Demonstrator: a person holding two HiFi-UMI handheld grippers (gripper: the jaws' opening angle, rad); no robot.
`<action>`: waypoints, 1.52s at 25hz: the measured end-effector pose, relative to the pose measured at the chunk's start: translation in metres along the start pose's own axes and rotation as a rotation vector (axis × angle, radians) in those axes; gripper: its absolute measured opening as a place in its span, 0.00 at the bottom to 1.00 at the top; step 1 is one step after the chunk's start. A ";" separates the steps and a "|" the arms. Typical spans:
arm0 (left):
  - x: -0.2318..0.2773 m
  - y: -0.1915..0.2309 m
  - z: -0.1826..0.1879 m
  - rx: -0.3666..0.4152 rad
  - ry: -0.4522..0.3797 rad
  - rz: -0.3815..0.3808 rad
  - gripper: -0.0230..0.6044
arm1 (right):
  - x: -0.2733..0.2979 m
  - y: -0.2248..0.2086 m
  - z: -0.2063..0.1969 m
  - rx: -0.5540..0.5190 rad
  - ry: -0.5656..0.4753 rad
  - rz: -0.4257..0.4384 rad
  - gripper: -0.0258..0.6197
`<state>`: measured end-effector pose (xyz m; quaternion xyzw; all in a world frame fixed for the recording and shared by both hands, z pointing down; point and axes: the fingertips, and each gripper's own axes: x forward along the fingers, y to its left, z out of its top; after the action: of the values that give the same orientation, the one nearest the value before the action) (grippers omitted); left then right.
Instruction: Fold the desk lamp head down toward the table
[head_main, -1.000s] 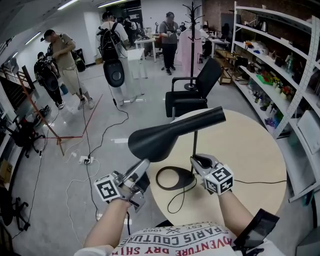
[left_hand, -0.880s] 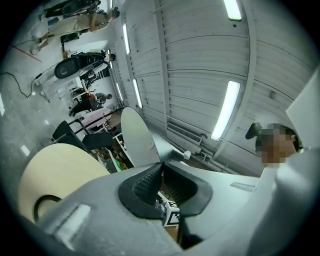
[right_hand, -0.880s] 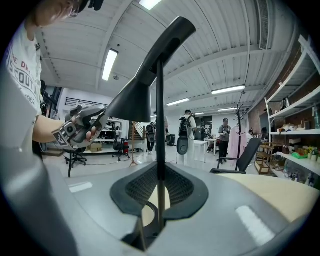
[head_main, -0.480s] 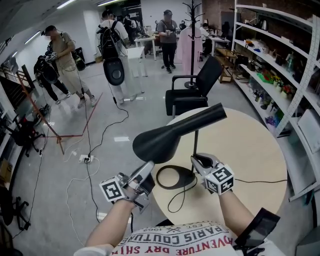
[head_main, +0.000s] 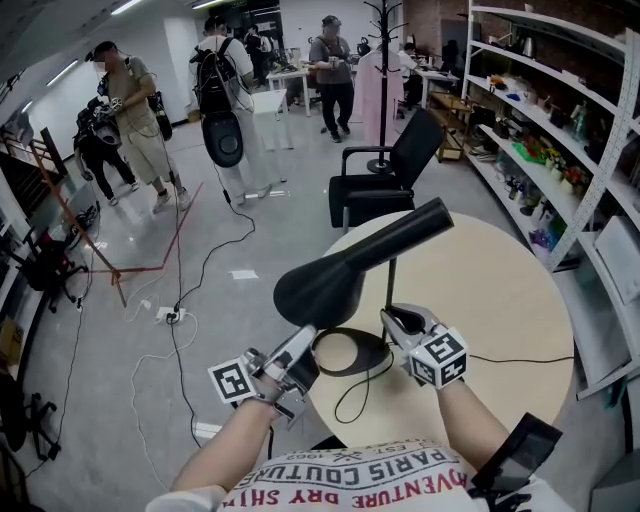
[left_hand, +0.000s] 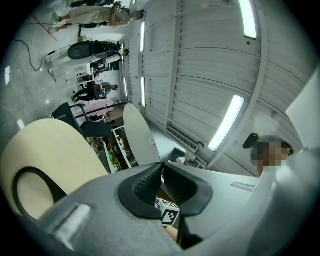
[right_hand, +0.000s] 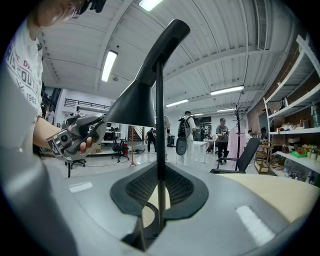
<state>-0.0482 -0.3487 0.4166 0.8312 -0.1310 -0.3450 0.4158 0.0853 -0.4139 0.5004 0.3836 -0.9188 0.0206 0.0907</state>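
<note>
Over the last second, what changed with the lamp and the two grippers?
The left gripper slid lower and rightward toward the table, and the wide end of the lamp head shifted rightward too. The right gripper stayed clamped on the lamp pole; the base did not move.

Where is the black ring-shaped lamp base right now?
In the head view, the black ring-shaped lamp base sits near the front edge of the round beige table, between the left claw and right claw, below the black cone-shaped lamp head.
</note>
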 end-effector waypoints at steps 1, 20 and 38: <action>0.000 0.000 -0.001 -0.008 -0.002 -0.003 0.07 | 0.000 0.000 0.000 -0.001 0.000 0.001 0.10; 0.005 0.013 -0.027 -0.143 -0.043 -0.042 0.07 | -0.001 0.004 -0.001 0.018 -0.024 -0.007 0.10; 0.012 0.023 -0.038 -0.192 -0.063 -0.050 0.08 | 0.000 -0.003 -0.007 0.114 -0.017 0.013 0.13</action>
<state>-0.0124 -0.3462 0.4449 0.7795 -0.0895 -0.3920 0.4803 0.0883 -0.4151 0.5071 0.3824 -0.9193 0.0702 0.0607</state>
